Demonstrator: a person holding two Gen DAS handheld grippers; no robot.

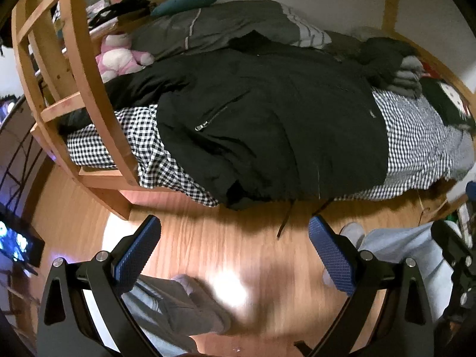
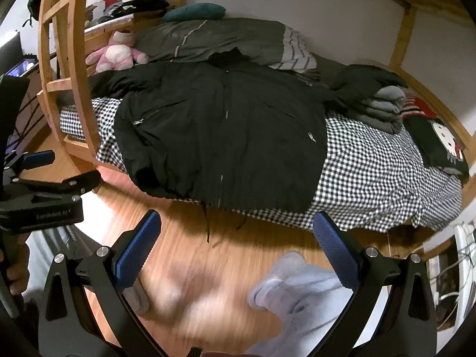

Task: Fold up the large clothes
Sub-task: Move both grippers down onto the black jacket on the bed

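- The jaws of the left gripper (image 1: 235,253) stand wide apart and hold nothing; between its blue pads (image 1: 136,253) only the wooden floor (image 1: 208,238) shows.
- The jaws of the right gripper (image 2: 236,250) are equally spread and empty, held above the floor short of the bed's near edge.
- The black jacket (image 2: 220,131) lies flat and zipped on the checkered bedsheet (image 2: 372,172), front up, its hem hanging over the near edge of the bed and its drawstrings (image 2: 207,223) dangling toward the floor.
- One sleeve of the jacket reaches toward the left end of the bed, by the wooden ladder (image 2: 77,83); the other sleeve runs toward the far right.
- A stack of folded grey clothes (image 2: 383,107) sits near the bed's far right corner, touching the jacket's right sleeve.
- A black cushion with a cartoon cat face (image 2: 440,142) lies at the right end of the bed.
- A pink plush toy (image 2: 116,53) sits at the far left corner, beside a grey duvet (image 2: 214,38) along the far edge.
- The person's socked feet (image 2: 279,285) appear blurred on the floor below the grippers.
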